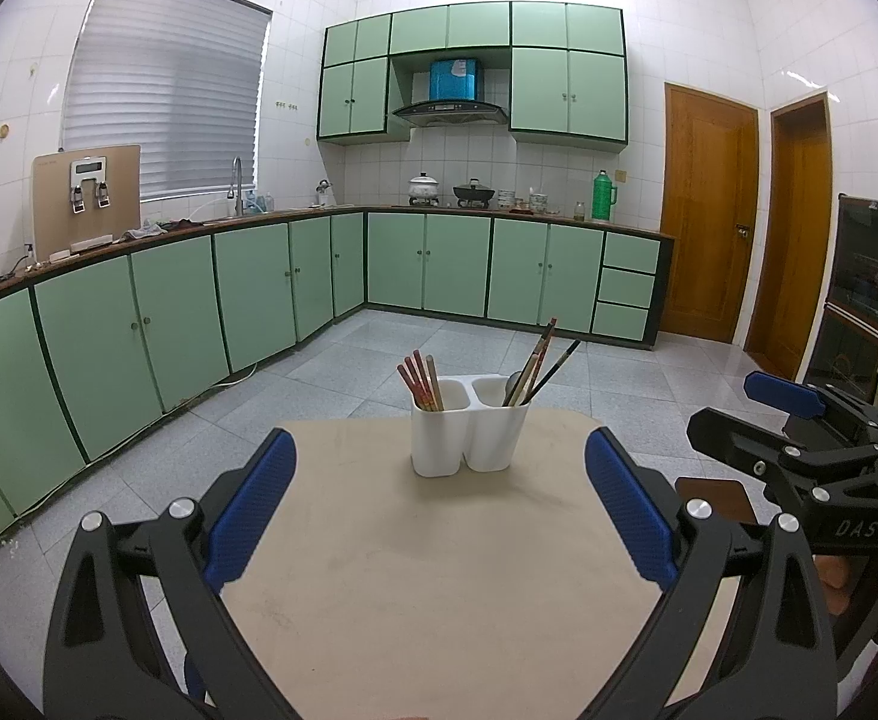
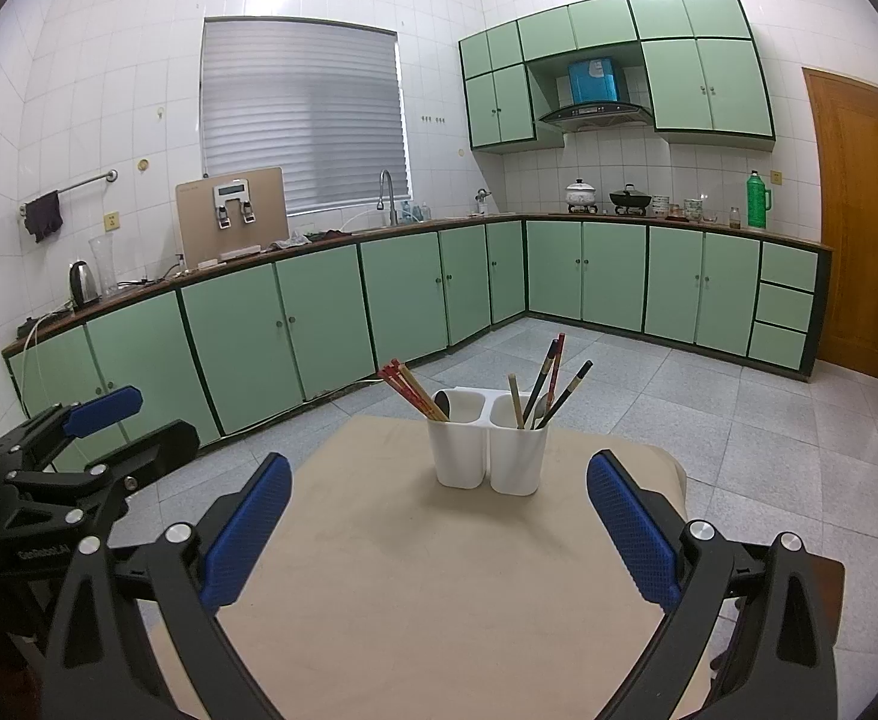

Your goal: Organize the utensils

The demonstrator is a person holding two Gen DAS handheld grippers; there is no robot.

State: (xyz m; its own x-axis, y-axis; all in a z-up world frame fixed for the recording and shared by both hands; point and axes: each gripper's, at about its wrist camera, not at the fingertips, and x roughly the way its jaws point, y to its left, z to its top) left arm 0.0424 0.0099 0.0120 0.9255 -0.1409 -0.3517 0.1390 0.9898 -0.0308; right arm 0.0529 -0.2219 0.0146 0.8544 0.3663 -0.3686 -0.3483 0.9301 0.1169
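Observation:
A white two-compartment utensil holder [image 1: 469, 432] stands near the far edge of a beige table [image 1: 426, 570]. Its left cup holds several red chopsticks [image 1: 419, 381]; its right cup holds dark chopsticks [image 1: 544, 360] and a spoon. It also shows in the right wrist view [image 2: 487, 450], with red chopsticks [image 2: 408, 393] on the left and dark chopsticks [image 2: 550, 378] on the right. My left gripper [image 1: 439, 504] is open and empty, short of the holder. My right gripper [image 2: 439, 516] is open and empty, also short of it.
The right gripper shows at the right edge of the left wrist view [image 1: 799, 444]; the left gripper shows at the left edge of the right wrist view [image 2: 78, 450]. Green kitchen cabinets [image 1: 198, 312] and a grey tiled floor [image 1: 378, 360] lie beyond the table.

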